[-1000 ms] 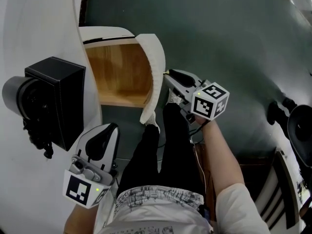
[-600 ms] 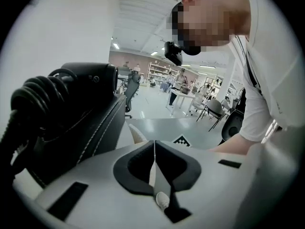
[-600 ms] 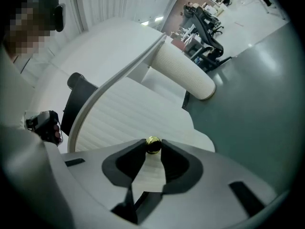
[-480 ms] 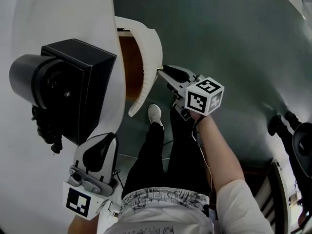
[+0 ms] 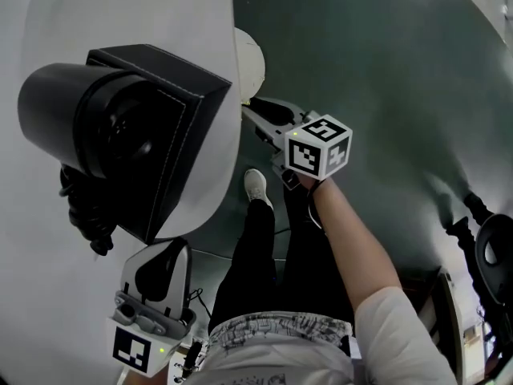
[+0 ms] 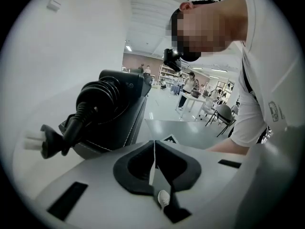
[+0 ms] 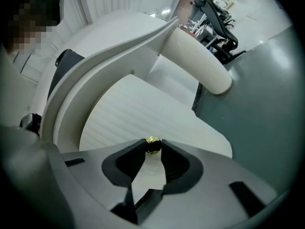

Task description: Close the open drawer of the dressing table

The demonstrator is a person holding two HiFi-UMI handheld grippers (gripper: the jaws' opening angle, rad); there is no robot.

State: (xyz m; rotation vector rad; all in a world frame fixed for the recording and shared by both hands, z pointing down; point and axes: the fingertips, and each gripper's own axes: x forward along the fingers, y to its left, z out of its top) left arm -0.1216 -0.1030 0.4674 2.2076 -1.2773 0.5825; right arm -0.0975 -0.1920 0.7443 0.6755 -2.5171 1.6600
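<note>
The dressing table's white top (image 5: 204, 30) fills the left of the head view, and only the curved edge of the drawer's white front (image 5: 251, 58) peeks out from under it. In the right gripper view the ribbed drawer front (image 7: 143, 111) is close ahead, with its small gold knob (image 7: 153, 145) pinched between the fingertips of my right gripper (image 7: 153, 149). Seen from the head, that gripper (image 5: 255, 115) reaches in under the tabletop's edge. My left gripper (image 5: 164, 255) hovers over the table's near edge, shut and empty, its pads meeting (image 6: 153, 151).
A black box with a round black cylinder (image 5: 152, 135) and a dangling cord stands on the tabletop just ahead of the left gripper (image 6: 114, 109). The person's legs and white shoe (image 5: 255, 187) are on the dark floor. A black office chair (image 5: 490, 251) stands at the right.
The drawer has slid in: its wooden inside showed earlier and is now hidden under the tabletop. My right gripper travelled with the knob toward the table. The left gripper shifted slightly.
</note>
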